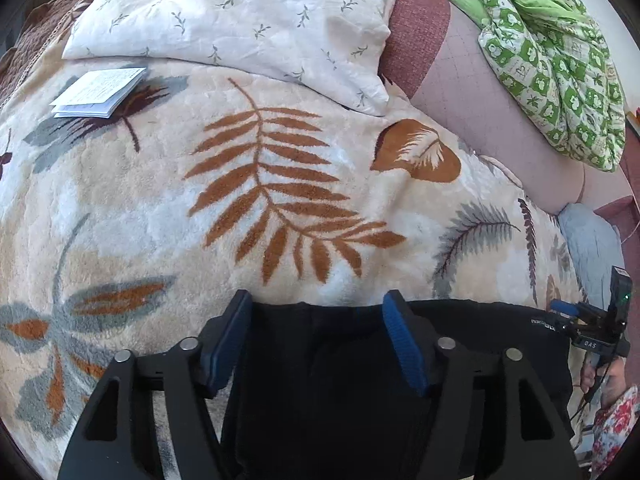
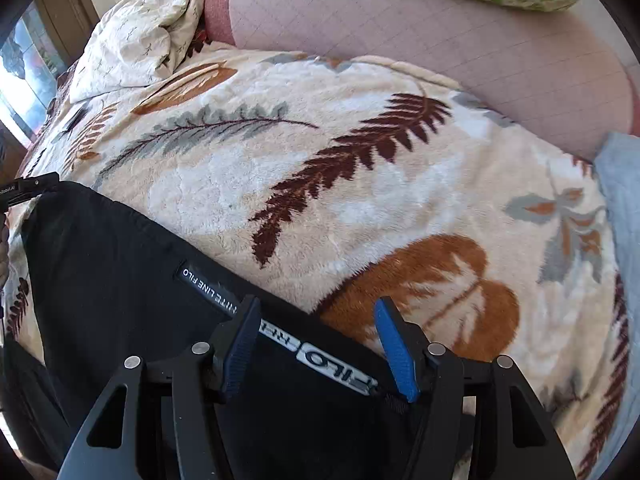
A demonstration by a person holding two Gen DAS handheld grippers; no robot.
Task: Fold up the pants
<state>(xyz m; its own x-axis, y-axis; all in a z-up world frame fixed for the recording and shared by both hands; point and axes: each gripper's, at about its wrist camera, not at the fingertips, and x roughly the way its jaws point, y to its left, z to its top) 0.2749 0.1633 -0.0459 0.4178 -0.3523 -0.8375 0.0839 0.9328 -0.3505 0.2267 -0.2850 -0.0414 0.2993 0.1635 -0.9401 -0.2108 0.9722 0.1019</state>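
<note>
My left tool [image 1: 316,316], black with blue ribbed pads [image 1: 402,344], stands spread over the top edge of the black fabric pants [image 1: 320,380]; the cloth lies between the pads, and neither pad presses on it. My right tool [image 2: 316,320] is likewise spread, its blue pads [image 2: 396,352] straddling the pants' [image 2: 120,280] edge at a white printed logo band [image 2: 320,360], gripping nothing. The pants lie flat on a cream plush blanket patterned with orange, grey and maroon leaves [image 1: 160,200], which covers the bed. In the left wrist view their top edge runs left to right across the frame; in the right wrist view it slants from upper left to lower right, and the long axis cannot be told. A small black label with white letters [image 2: 208,286] reads, inverted, "WHITE LINE FILO"; the logo band shows "FILO". Beyond lie a white sprigged pillow [image 1: 240,20], a folded white booklet [image 1: 100,92], a pink quilted bolster [image 1: 480,92] and a green-and-white patterned quilt [image 1: 552,60].
</note>
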